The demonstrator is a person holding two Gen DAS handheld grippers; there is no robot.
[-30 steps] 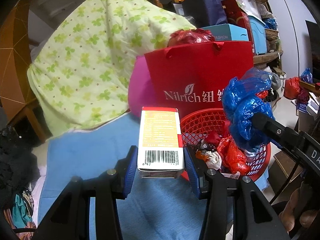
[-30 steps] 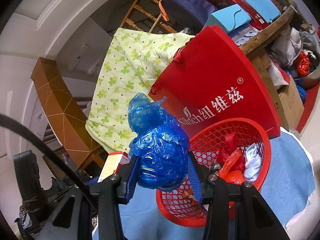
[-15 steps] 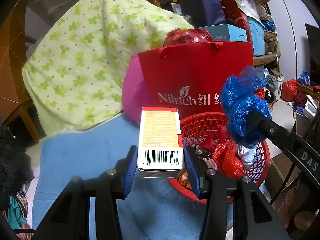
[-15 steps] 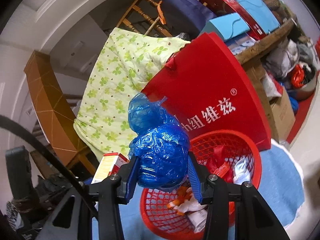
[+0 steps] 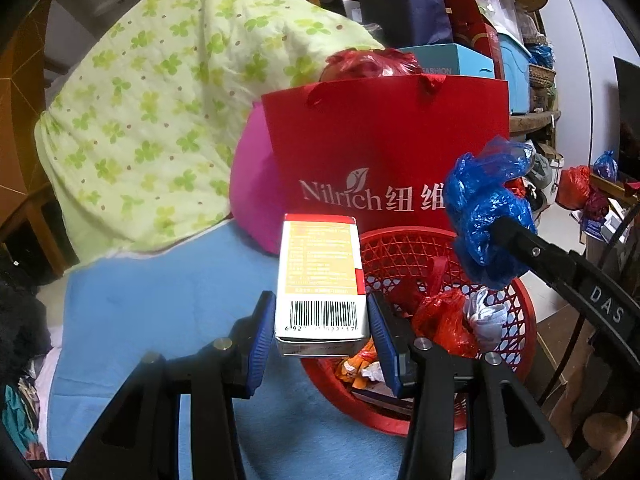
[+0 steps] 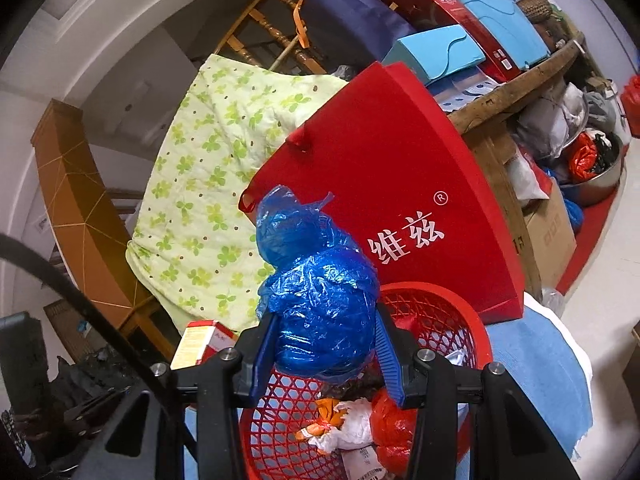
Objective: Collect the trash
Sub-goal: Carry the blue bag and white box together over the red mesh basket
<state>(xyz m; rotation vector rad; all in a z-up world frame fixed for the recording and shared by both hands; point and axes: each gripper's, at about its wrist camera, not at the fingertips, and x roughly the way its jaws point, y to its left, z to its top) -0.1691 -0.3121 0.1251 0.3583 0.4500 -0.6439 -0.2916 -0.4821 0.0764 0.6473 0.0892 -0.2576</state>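
Left gripper (image 5: 322,330): its blue pads pinched a yellow carton (image 5: 320,276) with a barcode, low in the middle of the left wrist view; the grip looked the same as 1 second ago.
Right gripper (image 6: 326,354): pressed onto a crumpled blue plastic bag (image 6: 320,296), centre of the right wrist view, likewise unchanged.
Change, left view: the red basket (image 5: 516,308) had slid leftward and grown larger, so the carton's lower right corner now overlapped its near rim instead of sitting beside it.
Change, right view: the basket (image 6: 476,332) had shifted from the right to directly under the bag, its mesh filling the bottom centre.
Basket contents: red plastic scraps, white paper and orange wrappers already lay inside.
Backdrop: the red gift bag (image 6: 400,184) stood just behind the basket, the green clover quilt (image 5: 160,100) at upper left.
Meaning for the task: both pieces of trash were still held, neither dropped; the blue bag seemed placed for release, the carton probably needed a little more travel over the rim.
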